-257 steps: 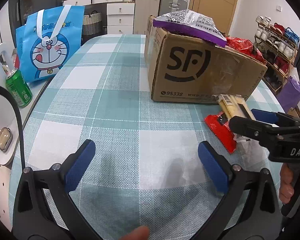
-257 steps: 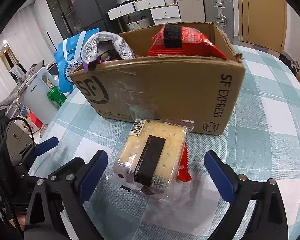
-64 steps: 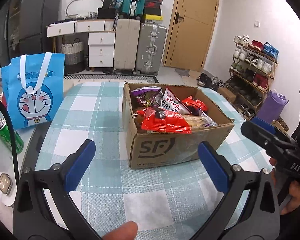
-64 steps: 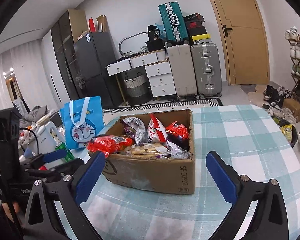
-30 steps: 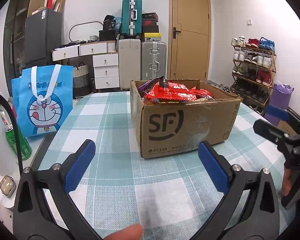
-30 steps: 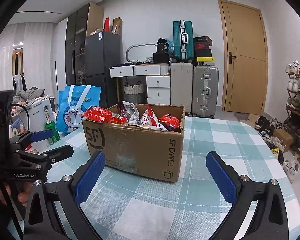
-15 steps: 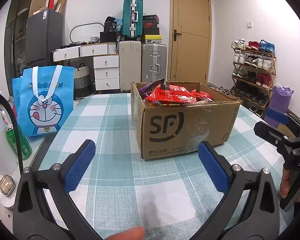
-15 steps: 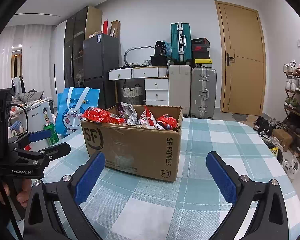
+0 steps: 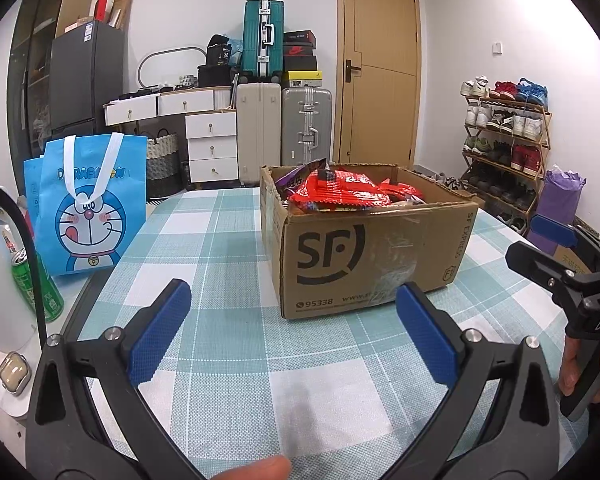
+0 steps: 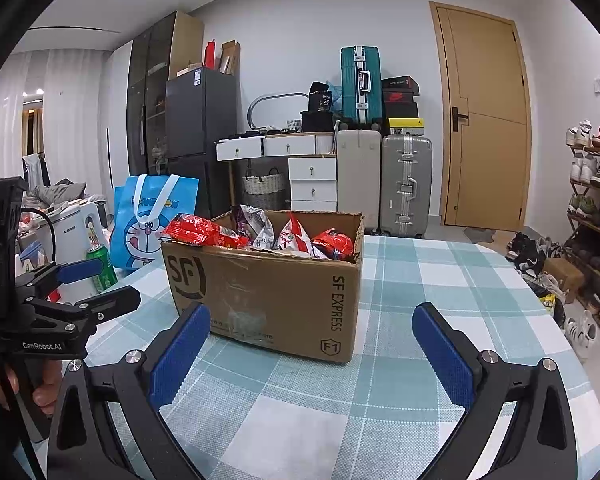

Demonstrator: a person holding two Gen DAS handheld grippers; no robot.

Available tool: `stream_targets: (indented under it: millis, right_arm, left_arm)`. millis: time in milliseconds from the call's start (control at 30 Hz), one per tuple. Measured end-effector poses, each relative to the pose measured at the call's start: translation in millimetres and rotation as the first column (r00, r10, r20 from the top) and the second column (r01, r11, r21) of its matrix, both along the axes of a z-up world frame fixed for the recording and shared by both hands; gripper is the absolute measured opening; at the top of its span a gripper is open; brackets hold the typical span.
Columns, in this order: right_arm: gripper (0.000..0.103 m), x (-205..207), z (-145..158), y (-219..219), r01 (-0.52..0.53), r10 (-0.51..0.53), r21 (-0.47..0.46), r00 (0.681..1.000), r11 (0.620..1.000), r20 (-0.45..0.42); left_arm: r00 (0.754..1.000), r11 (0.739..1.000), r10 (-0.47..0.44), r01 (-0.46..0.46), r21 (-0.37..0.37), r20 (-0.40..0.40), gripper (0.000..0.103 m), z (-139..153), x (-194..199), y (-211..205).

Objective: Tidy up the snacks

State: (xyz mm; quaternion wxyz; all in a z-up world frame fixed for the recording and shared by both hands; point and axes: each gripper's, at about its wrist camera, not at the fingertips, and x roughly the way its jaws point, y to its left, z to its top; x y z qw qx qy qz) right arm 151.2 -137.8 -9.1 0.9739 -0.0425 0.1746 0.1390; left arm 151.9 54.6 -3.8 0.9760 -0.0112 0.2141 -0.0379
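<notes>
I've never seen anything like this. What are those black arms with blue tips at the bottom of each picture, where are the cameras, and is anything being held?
There is no robot here. A person holds a tool in each hand, each with two fingers ending in blue pads and a wide-angle camera looking along them. One picture comes from the left hand-held gripper, the other from the right hand-held gripper; each also shows the other tool at its edge. Both are wide open and hold nothing. On the checked tablecloth stands a cardboard box filled with snack packets. Past the table's left edge stand a blue cartoon bag and a green can.
</notes>
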Motion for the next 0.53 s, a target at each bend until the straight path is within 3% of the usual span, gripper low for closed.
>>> stream_targets:
  millis: [533]
  right_arm:
    - [0.103, 0.1, 0.2, -0.2, -0.002, 0.002, -0.001, 1.000, 1.000, 0.003]
  left_arm:
    - [1.000, 1.000, -0.004, 0.004, 0.000, 0.008, 0.102, 0.9, -2.9, -1.6]
